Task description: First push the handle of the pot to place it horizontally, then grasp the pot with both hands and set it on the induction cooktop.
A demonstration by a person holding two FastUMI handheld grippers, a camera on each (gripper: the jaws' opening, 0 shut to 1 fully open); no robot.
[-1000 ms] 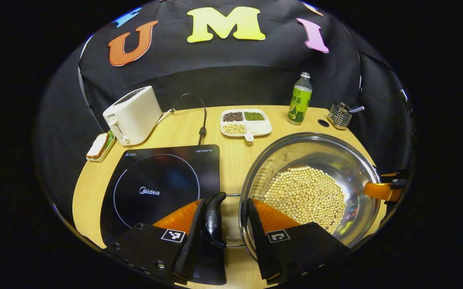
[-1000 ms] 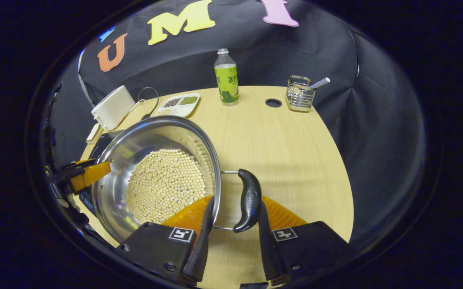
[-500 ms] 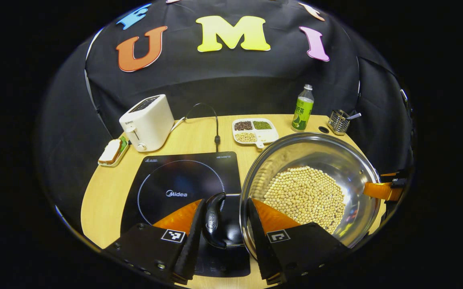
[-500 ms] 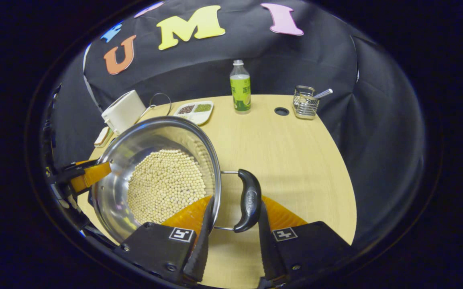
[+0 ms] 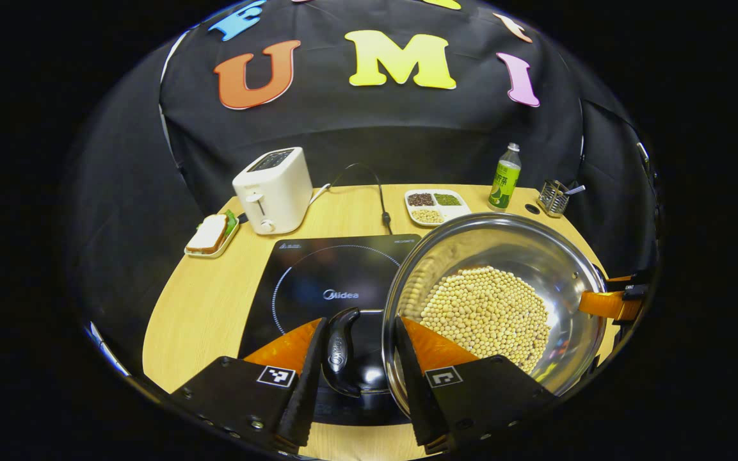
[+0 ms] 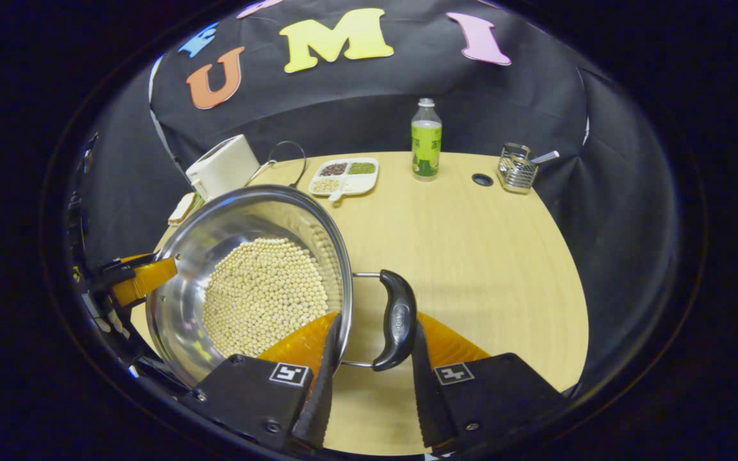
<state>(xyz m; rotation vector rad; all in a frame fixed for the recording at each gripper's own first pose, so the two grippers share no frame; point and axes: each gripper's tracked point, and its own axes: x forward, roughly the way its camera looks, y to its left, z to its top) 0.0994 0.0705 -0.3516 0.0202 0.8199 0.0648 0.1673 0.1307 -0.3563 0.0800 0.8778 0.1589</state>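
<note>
Pot (image 5: 493,307) of beans sits between your two grippers, over the induction cooktop's (image 5: 317,282) right edge | your left gripper (image 5: 354,358) brackets the left handle (image 5: 338,351), contact unclear | your right gripper (image 6: 369,355) straddles rim and right handle (image 6: 396,319), grip unclear | toaster (image 5: 274,189) behind cooktop

Steel pot (image 5: 503,256) of pale beans hangs partly over the black induction cooktop (image 5: 317,282).
</note>
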